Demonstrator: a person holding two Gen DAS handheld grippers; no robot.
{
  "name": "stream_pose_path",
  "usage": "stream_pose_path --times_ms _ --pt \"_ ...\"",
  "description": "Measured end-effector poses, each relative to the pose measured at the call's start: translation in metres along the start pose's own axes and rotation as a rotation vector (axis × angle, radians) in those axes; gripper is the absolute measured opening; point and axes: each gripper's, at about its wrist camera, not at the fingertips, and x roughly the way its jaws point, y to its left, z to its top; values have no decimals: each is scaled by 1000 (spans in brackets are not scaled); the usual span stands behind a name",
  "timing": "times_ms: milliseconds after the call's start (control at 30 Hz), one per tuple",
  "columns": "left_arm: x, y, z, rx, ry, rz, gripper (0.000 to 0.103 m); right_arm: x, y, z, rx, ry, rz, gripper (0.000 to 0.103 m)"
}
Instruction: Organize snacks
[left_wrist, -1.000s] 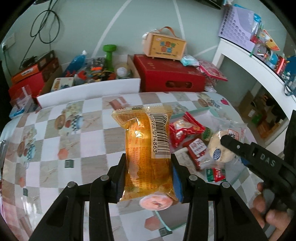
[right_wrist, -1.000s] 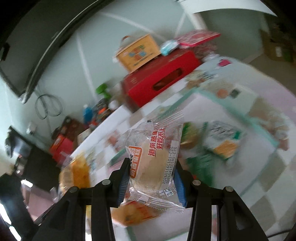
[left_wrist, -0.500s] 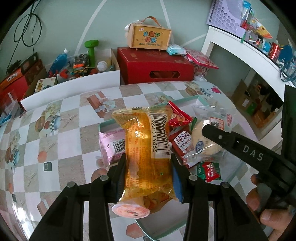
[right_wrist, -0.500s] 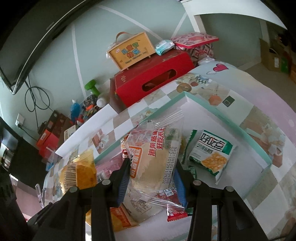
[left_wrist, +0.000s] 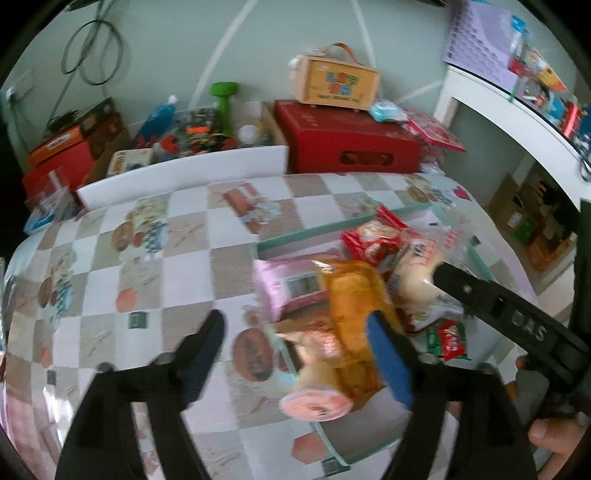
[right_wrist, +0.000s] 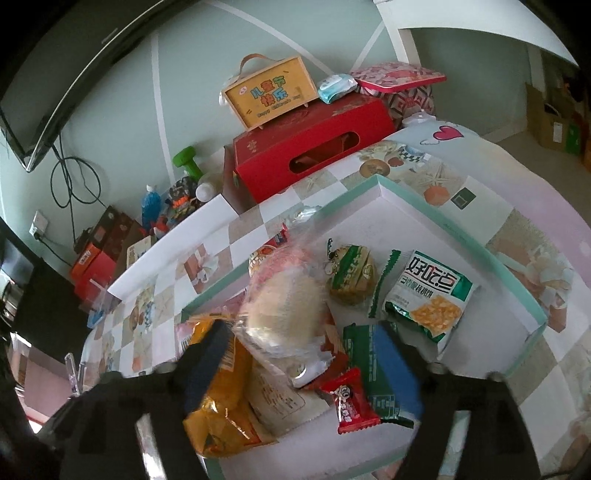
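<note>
Both snack packets are let go over the tray since the earlier frames, where each was clamped.

Jaws of the left gripper (left_wrist: 295, 339) are opening wide, and the orange cake packet (left_wrist: 351, 314) is seen blurred, dropping onto the pile in the teal-rimmed tray (right_wrist: 461, 229). Jaws of the right gripper (right_wrist: 306, 354) are opening too, with the clear-wrapped bun (right_wrist: 284, 306) released between them onto the heap. Two more snacks are judged sorted into the tray.

Pale green wall (right_wrist: 192, 96), white shelf (left_wrist: 509, 122)
</note>
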Motion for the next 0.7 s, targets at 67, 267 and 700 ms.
stream_pose_path --times_ms 67,267,700 --pt "-5 12 -2 -29 -19 37 93 -1 2 -3 -17 -2 -3 103" --pt "-13 48 -10 -117 -51 155 103 -7 14 -16 -77 -26 -30 103" --pt "-36 101 -57 -251 6 379 103 -34 66 -65 -263 -67 -63 103"
